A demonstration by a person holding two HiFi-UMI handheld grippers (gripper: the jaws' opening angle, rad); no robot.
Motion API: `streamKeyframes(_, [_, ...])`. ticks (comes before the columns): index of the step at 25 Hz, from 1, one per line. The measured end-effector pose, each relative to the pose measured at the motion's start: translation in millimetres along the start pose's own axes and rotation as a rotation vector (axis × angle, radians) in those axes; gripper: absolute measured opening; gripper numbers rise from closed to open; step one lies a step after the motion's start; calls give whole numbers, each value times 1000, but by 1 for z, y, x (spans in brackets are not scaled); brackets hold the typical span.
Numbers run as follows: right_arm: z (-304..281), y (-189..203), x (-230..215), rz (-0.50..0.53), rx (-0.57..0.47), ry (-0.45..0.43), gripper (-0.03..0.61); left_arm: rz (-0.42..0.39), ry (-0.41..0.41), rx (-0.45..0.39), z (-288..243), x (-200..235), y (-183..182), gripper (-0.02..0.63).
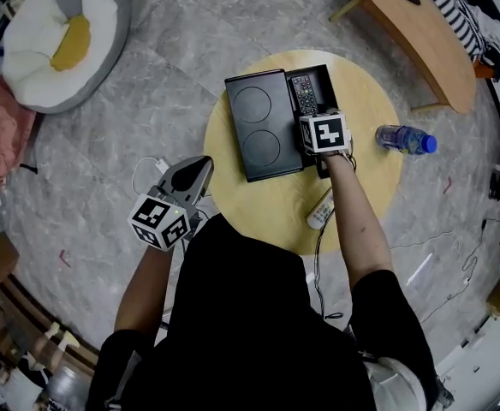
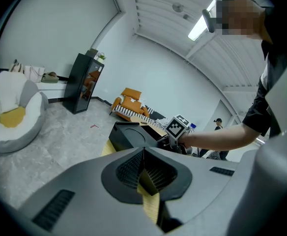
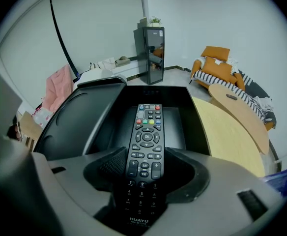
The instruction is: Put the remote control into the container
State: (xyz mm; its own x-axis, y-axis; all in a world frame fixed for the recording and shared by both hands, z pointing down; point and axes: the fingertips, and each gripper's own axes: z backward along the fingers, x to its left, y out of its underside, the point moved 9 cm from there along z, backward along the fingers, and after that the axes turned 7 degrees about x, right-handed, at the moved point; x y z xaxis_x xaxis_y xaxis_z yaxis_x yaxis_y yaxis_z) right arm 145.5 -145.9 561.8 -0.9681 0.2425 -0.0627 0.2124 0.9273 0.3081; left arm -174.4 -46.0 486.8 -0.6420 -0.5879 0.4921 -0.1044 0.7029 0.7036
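Observation:
A black remote control (image 3: 146,146) lies lengthwise between the jaws of my right gripper (image 3: 144,168), which is shut on its sides. Its far end reaches down into the open compartment of the black container (image 3: 195,122). From the head view the remote (image 1: 305,94) shows inside the right part of the container (image 1: 263,122), just beyond the right gripper (image 1: 315,115) on the round yellow table (image 1: 361,187). My left gripper (image 1: 190,176) hangs shut and empty over the floor beside the table's left edge. Its closed jaws (image 2: 144,173) point toward the container (image 2: 131,135).
A white remote (image 1: 320,210) lies on the table near its front edge, with a cable beside it. A water bottle (image 1: 406,139) lies at the table's right rim. A wooden bench (image 1: 421,28) stands at the back right, a white cushion seat (image 1: 62,37) at the back left.

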Motion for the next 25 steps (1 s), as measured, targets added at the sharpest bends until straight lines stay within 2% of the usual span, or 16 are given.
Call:
streamKeyframes(9, [32, -7, -5, -22, -112, -3, 252, -15, 20, -29, 3, -5, -7, 8])
streamKeyframes(15, [85, -3, 5, -52, -280, -62, 252, -69, 44, -57, 8, -15, -20, 8])
streamKeyframes(19, [126, 7, 12, -107, -433, -106, 175, -118, 62, -90, 13, -22, -32, 8])
streamKeyframes(25, [180, 41, 19, -132, -604, -91, 71, -180, 80, -146, 18, -31, -50, 8])
